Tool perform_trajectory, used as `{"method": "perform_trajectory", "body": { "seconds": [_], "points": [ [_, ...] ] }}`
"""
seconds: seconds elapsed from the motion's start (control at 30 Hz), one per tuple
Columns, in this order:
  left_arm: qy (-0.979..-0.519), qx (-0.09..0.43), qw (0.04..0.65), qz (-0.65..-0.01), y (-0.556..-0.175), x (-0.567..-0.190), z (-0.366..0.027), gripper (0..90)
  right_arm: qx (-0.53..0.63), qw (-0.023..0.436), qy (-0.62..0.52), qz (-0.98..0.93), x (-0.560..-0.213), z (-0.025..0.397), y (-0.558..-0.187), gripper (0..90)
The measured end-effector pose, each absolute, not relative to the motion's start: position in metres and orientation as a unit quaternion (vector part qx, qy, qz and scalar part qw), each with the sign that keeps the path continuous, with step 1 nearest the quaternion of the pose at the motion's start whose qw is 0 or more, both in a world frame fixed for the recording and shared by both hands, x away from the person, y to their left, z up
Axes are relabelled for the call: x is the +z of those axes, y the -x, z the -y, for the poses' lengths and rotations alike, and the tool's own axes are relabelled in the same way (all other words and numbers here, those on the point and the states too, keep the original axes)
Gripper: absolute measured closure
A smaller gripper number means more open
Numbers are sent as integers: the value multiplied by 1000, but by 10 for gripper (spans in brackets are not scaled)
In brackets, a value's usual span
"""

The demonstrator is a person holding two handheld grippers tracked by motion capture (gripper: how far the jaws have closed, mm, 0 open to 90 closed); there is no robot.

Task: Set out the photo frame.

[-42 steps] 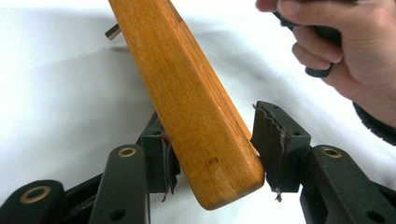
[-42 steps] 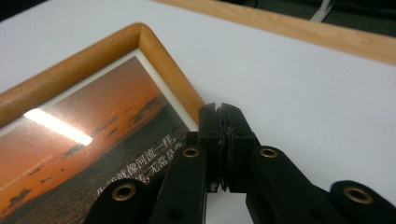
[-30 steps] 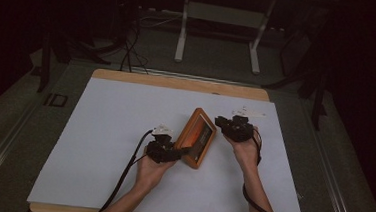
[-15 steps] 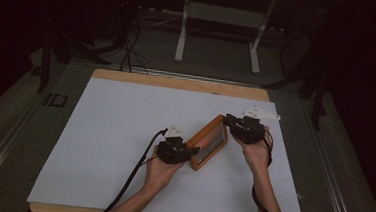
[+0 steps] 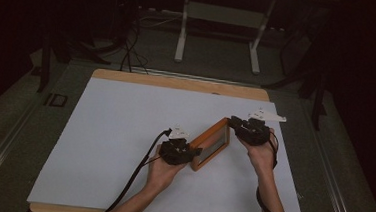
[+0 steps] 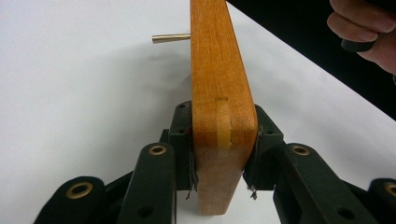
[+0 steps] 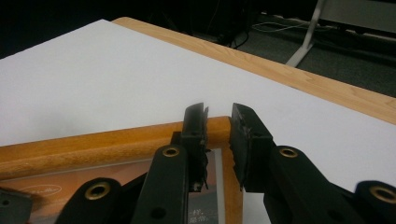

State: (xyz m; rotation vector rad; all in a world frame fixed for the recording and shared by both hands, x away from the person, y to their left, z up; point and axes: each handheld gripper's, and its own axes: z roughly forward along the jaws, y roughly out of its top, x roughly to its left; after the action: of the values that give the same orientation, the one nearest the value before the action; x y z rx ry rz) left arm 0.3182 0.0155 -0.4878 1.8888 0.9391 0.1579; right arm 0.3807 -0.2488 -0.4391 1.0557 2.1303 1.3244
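Note:
A wooden picture frame [image 5: 212, 144] with a glass front stands up on its edge on the white table cover, held between both grippers. My left gripper [image 5: 193, 151] is shut on the frame's near end; in the left gripper view the jaws [image 6: 219, 140] clamp the orange wood [image 6: 219, 84] from both sides. A brass rod [image 6: 170, 38] sticks out of the frame's left face. My right gripper [image 5: 232, 123] holds the far top corner. In the right gripper view its jaws [image 7: 218, 121] straddle the frame's corner rail [image 7: 93, 144], glass below.
The white sheet [image 5: 124, 126] covers a wooden tabletop whose far edge [image 5: 177, 81] shows. A black cable [image 5: 136, 177] trails from the left gripper toward the near edge. A metal stand [image 5: 183, 30] rises on the dark floor beyond the table.
The frame has tipped up from leaning flat to standing on its edge, and it has shifted right and nearer. Both hands moved with it, still holding it.

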Motion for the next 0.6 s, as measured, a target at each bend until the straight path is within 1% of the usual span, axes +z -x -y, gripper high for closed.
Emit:
{"method": "perform_trajectory", "body": {
  "seconds": [0.6],
  "points": [
    [-798, 88, 482, -350, -320, -483, -13, 693, 481, 210, -372, -766, -438, 261, -375, 737]
  ]
}}
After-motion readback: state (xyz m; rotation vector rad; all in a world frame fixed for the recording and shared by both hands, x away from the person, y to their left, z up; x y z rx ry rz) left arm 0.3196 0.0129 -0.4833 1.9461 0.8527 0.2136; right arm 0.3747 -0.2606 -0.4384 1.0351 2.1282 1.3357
